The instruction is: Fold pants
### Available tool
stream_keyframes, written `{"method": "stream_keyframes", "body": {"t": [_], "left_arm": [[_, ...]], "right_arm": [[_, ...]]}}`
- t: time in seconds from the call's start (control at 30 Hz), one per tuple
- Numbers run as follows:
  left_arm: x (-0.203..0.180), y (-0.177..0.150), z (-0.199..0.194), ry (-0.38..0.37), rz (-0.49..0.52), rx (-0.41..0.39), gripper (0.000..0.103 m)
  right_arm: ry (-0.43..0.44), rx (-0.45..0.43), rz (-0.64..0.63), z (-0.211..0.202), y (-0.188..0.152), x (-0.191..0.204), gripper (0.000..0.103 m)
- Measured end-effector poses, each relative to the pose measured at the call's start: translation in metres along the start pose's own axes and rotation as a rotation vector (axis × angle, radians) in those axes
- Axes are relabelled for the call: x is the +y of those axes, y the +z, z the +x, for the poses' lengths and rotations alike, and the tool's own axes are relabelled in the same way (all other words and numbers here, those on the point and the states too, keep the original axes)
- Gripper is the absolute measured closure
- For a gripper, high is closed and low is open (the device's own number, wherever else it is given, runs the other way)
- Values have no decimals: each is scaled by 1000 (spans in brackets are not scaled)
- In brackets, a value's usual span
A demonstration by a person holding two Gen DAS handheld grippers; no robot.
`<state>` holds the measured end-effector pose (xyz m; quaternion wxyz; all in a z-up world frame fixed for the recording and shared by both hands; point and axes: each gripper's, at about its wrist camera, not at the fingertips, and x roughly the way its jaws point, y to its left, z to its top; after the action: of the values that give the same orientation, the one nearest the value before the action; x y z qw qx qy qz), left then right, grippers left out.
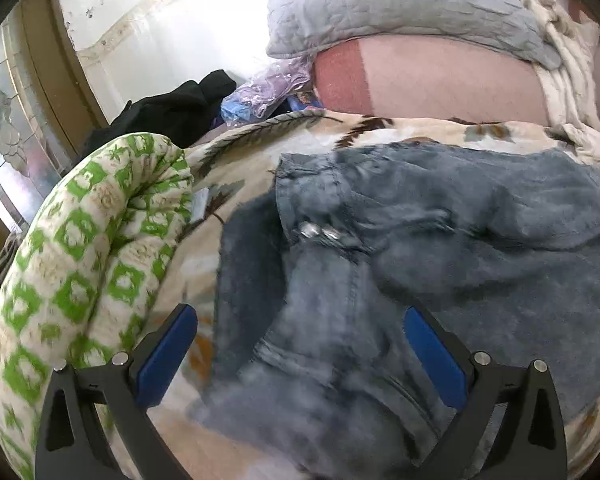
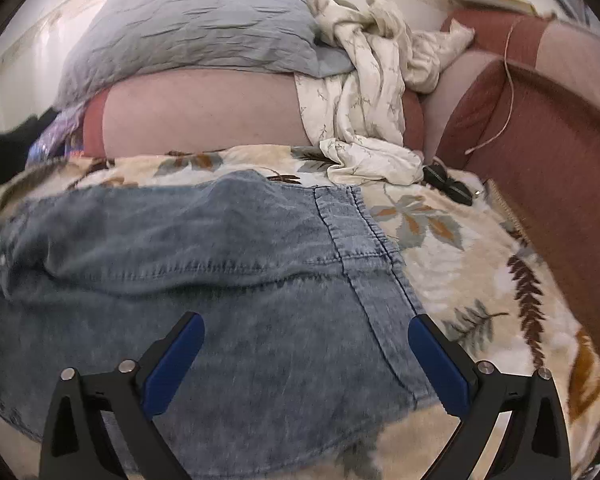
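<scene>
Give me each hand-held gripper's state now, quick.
Left hand-held gripper: open, holding nothing, over the jeans.
Right hand-held gripper: open, holding nothing, over the jeans.

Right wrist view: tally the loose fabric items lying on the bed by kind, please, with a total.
Denim pants: 1
Grey pillow: 1
Crumpled cream floral sheet: 1
Leaf-print blanket beneath them: 1
Total: 4
Both the left gripper and the right gripper are open above the pants.
</scene>
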<state>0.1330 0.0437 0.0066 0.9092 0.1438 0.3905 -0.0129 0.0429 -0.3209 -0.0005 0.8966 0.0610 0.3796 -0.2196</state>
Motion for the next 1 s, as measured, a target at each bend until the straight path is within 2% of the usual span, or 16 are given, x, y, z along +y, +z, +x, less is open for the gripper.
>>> {"method": "stream_keyframes", "body": {"t": [0.07,0.2,0.27,0.37,0.5,0.57,0.6,0.63,0.67,0.7,0.73,0.83,0.9,1.0], "left_arm": [[17,24,15,17,-1,5,0],[52,76,54,87,-16,29,0],[66,99,78,70,-32,67,0],[73,126,123,2,-71,179,0],[63,145,159,-52,-96,222,1],[52,154,171,-68,-76,222,10],[46,157,178,-86,-67,233,18],[42,159,186,-99,-61,248,31],[37,161,194,-108,-52,264,40],[32,162,202,-125,-40,283,56],[29,163,208,-138,-38,297,67],[23,163,221,-170,-41,311,87],[19,162,224,-188,-41,303,96],[14,162,225,-206,-31,277,98]], "right_arm": [[34,34,36,16,20,-10,0],[35,51,30,43,53,-13,0],[42,60,28,57,65,-14,0],[58,87,55,83,84,-22,0],[88,115,93,109,105,-41,0],[103,134,116,121,116,-52,0],[107,143,131,127,121,-59,0],[114,154,146,133,125,-64,0],[124,166,161,139,129,-70,0],[134,172,178,145,134,-74,0],[144,176,192,151,137,-76,0],[139,222,196,174,148,-73,2],[117,248,204,188,151,-73,8],[81,309,202,211,150,-76,19]]}}
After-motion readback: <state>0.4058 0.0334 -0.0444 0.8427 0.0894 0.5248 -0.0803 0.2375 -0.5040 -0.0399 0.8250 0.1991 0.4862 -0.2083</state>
